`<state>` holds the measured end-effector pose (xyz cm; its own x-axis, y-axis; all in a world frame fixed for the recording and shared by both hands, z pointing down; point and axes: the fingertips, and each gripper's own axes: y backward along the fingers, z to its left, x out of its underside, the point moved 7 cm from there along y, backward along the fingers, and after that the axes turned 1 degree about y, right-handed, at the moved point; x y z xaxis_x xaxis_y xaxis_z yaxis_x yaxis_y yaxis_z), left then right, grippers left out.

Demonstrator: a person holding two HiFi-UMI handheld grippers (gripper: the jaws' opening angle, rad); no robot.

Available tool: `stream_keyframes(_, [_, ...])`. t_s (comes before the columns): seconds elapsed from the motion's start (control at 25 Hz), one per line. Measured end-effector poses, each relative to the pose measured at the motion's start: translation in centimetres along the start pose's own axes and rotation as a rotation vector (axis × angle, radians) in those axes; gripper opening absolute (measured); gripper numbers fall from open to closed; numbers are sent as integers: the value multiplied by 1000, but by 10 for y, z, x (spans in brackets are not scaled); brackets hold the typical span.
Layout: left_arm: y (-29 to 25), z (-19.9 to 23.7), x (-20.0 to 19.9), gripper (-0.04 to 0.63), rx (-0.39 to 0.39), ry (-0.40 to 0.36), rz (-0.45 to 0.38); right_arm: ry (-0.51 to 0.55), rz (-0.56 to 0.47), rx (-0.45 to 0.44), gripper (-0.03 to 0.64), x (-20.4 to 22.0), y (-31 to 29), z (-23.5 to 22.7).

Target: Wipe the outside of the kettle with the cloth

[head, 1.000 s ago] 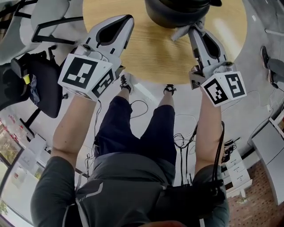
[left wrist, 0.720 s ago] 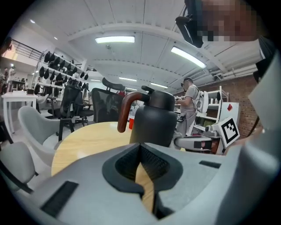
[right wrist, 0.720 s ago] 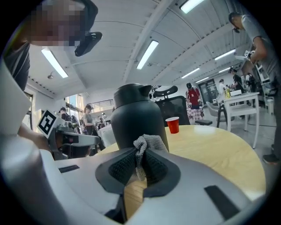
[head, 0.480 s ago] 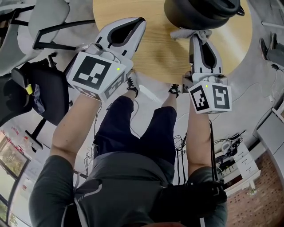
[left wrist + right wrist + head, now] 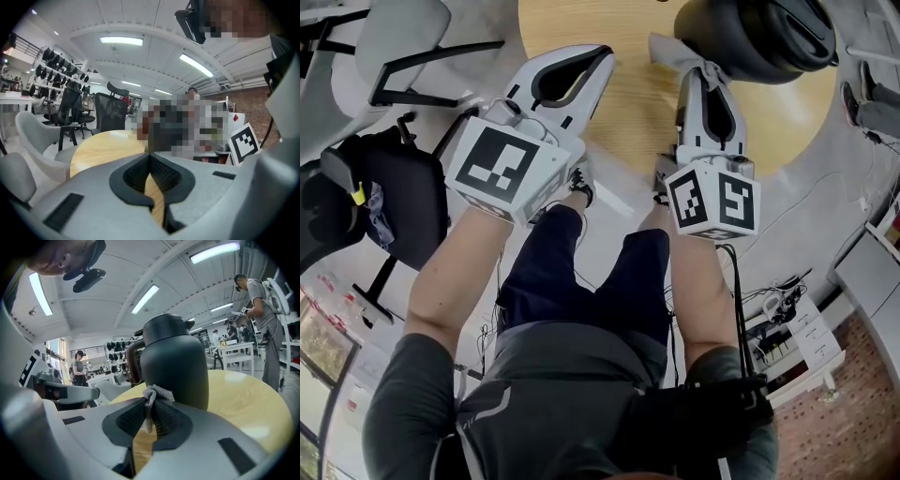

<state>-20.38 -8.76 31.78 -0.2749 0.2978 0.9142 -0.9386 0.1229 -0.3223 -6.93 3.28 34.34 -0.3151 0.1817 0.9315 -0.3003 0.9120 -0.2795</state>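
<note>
The dark kettle (image 5: 759, 37) stands on the round wooden table (image 5: 637, 112) at the top right of the head view. My right gripper (image 5: 696, 66) is shut on a grey cloth (image 5: 673, 52), whose bunched end lies against the kettle's near left side. In the right gripper view the kettle (image 5: 173, 362) stands upright just past the jaws, and the cloth (image 5: 153, 393) is pinched in my right gripper (image 5: 149, 414). My left gripper (image 5: 602, 58) hovers shut over the table's left part, apart from the kettle. In its own view the left gripper (image 5: 150, 161) holds nothing.
Grey chairs (image 5: 403, 37) and a black office chair (image 5: 389, 178) stand left of the table. Cables and white boxes (image 5: 802, 328) lie on the floor at the right. A person (image 5: 260, 310) stands beyond the table's far side in the right gripper view.
My right gripper has slid the cloth leftward from below the kettle's middle to its left side. The left gripper has kept about the same place over the table.
</note>
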Motion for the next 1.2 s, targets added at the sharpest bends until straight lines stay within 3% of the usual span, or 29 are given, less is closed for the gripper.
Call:
stream_keyframes(0.24, [22,10,8,8,-24,31,23,-43,-63,75,52,-10,-22,22])
stream_keyframes(0.64, [49,15,18,8,-52,79,36,-63,-80,161,52,-22,-53,37])
stream_keyframes(0.92, [59,25,29,8,-85,120,29,-13,-26,111,53,-7,-36,55])
stream_keyframes(1.2, [74,23,26,8,-104,98,61,-1,-6,197,53,7,-63,54])
